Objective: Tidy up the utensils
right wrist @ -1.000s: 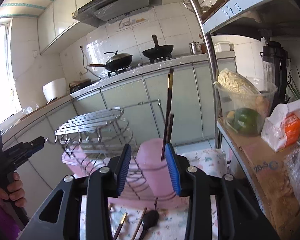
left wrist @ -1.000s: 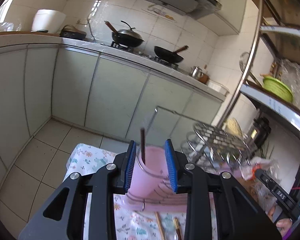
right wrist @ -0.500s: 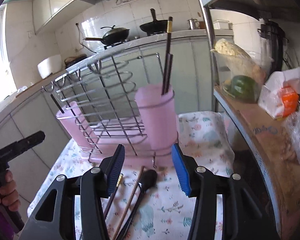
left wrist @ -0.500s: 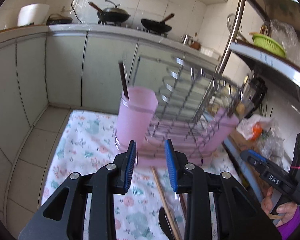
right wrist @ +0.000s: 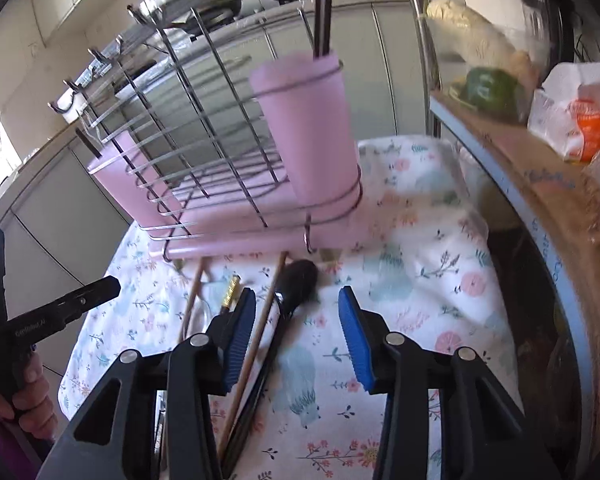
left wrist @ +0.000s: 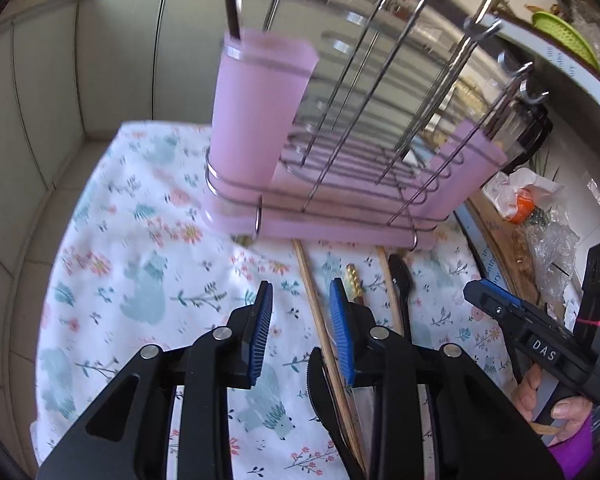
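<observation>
Pink plastic is what we are facing: a dish rack (left wrist: 340, 216) with chrome wires, sitting on the bench (left wrist: 132, 240) under a floral cloth. At its corner a pink utensil cup (right wrist: 308, 128) is standing upright in a wire ring, with dark chopsticks (right wrist: 322, 20) poking out of its top.

We are holding the left tongs (left wrist: 300, 320) parted above the cloth, with nothing between the blue pads. Just beside the right-hand pad a wooden chopstick (left wrist: 316, 312) is lying on the cloth, running away from the rack's front edge; a gold-tipped utensil (left wrist: 354, 280) and a black spoon (left wrist: 400, 276) are lying alongside it.

Our right tongs (right wrist: 298, 320) are standing wide apart; the jaws have just been closing a little. The black spoon (right wrist: 296, 280) and a wooden chopstick (right wrist: 260, 320) are lying on the cloth between the pads, untouched by them.

We are reading "DAS" in white on the body of the right tool, seen from the left wrist view. Faint lettering is showing on the left tool in the right wrist view, too small for us to read.
</observation>
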